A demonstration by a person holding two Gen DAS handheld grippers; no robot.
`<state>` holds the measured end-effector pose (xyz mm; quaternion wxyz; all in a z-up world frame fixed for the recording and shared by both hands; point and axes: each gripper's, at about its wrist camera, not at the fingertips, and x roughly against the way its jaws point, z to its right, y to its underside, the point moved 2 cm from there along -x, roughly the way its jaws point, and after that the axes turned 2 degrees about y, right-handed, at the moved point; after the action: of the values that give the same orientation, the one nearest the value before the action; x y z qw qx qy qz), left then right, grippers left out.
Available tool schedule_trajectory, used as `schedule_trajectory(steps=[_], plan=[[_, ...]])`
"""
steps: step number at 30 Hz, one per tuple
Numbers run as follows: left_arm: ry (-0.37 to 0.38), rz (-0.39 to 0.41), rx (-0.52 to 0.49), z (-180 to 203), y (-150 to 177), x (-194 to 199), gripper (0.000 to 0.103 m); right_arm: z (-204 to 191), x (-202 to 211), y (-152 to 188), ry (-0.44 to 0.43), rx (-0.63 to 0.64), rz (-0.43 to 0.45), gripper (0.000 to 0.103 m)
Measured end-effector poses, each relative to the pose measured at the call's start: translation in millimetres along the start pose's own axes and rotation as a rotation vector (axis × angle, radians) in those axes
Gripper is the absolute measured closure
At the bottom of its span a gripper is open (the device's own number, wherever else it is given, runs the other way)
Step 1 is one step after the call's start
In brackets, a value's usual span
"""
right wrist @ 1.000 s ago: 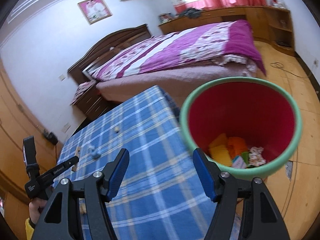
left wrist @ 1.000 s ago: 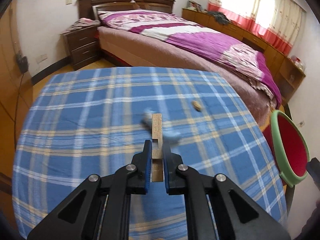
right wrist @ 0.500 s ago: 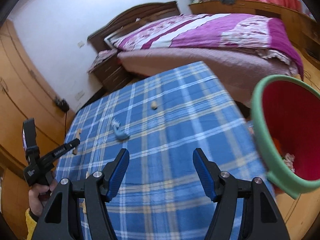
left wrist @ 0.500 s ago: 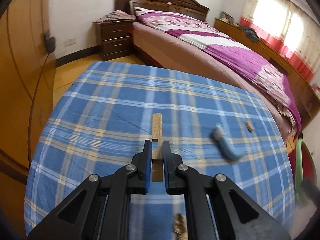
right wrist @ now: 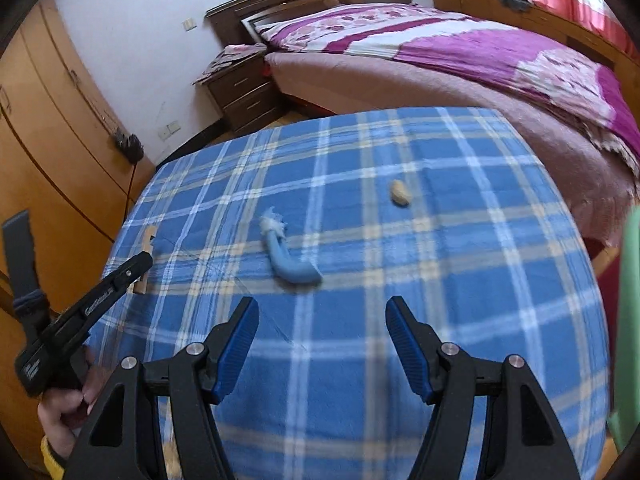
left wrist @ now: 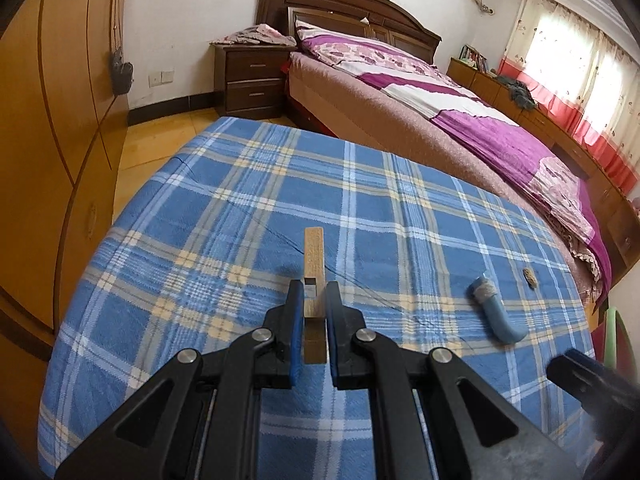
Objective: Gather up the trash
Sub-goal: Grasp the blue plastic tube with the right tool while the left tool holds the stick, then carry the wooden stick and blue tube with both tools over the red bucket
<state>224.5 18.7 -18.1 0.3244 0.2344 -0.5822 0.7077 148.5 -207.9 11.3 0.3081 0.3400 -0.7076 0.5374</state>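
My left claw [left wrist: 313, 304] is clamped on a wooden stick [left wrist: 313, 256], holding it over the left part of the table [left wrist: 200, 240]; my right claw [right wrist: 322, 322] stands wide open with nothing between its pads, above the near edge; a blue tube-shaped scrap [right wrist: 290, 262] with a white frayed end lies mid-table, and a small tan scrap [right wrist: 400, 193] beyond it toward the far edge; a green bin rim [right wrist: 630, 300] shows off the right edge.
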Motion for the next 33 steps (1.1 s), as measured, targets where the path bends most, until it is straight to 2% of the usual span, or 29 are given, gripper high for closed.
schedule_trajectory(steps=[4, 11, 17, 19, 20, 21, 27, 33], plan=[[0.028, 0.011, 0.014, -3, 0, 0, 0.093, -10, -18, -10, -0.012, 0.033, -0.012, 0.034], [0.058, 0.004, 0.032, -4, 2, 0, 0.093, -24, -45, -21, 0.017, 0.079, -0.038, 0.035], [0.070, 0.006, 0.019, 1, 3, 2, 0.093, -32, -52, -23, 0.051, 0.122, -0.023, 0.056], [0.074, 0.006, 0.015, 3, 3, 2, 0.093, -35, -53, -21, 0.055, 0.140, -0.018, 0.069], [0.076, 0.006, 0.014, 3, 3, 2, 0.093, -36, -53, -20, 0.057, 0.151, -0.014, 0.073], [0.079, 0.006, 0.013, 4, 3, 2, 0.093, -36, -52, -19, 0.055, 0.155, -0.014, 0.082], [0.083, 0.008, 0.009, 6, 3, 2, 0.093, -31, -45, -10, 0.022, 0.128, -0.006, 0.084], [0.106, 0.019, 0.005, 9, 2, 5, 0.093, -13, -17, 2, -0.024, 0.045, 0.017, 0.084]])
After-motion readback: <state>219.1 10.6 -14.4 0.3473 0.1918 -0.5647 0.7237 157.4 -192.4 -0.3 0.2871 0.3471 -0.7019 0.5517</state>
